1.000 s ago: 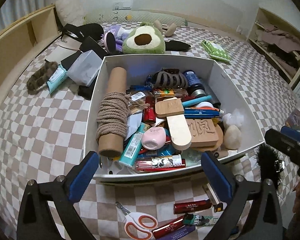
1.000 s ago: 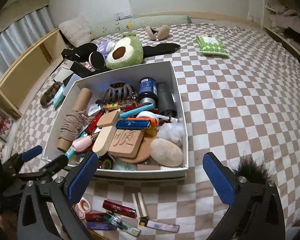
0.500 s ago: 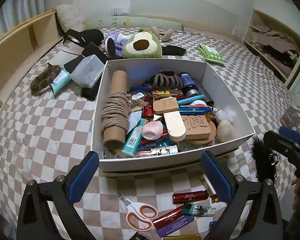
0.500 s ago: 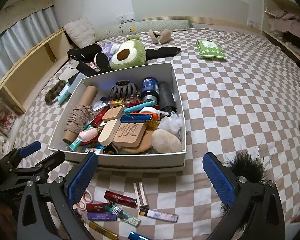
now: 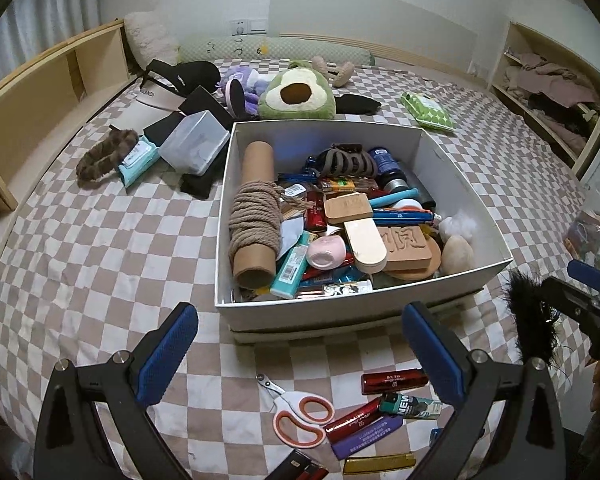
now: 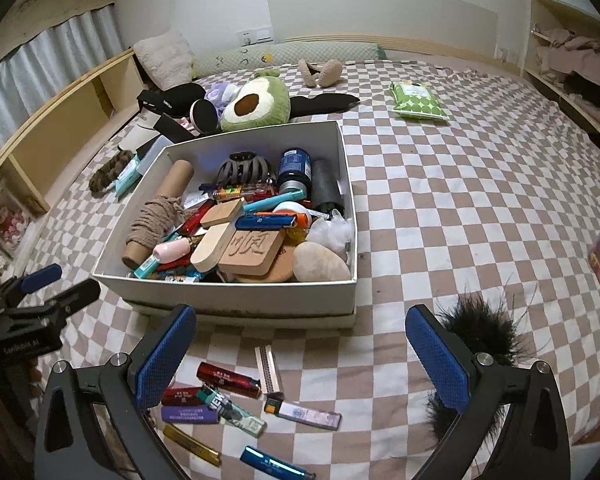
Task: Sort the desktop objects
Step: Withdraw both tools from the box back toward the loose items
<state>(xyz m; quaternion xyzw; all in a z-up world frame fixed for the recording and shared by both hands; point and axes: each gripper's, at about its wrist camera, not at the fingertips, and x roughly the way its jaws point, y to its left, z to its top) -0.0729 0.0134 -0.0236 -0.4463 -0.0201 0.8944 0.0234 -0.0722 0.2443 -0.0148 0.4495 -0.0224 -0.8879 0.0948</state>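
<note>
So, you hold both grippers low over the near edge of the bed, jaws wide open and empty.

Your left gripper (image 5: 300,354) faces the white box (image 5: 342,312) square on; your right gripper (image 6: 300,354) sits off to its right, beside a black fluffy tuft (image 6: 486,334). The box is crammed (cardboard tube (image 5: 254,216) wound with rope, hair claw (image 6: 244,170), carved wooden block (image 6: 252,250), a stone (image 6: 320,262)). Between the jaws and the box lie scissors (image 5: 300,414) and scattered lighters (image 6: 228,380) on the checked bedspread (image 6: 460,200). An avocado plush (image 5: 298,96) sits behind the box, shelving (image 5: 40,92) along the left; right of the box the bedspread lies open.
</note>
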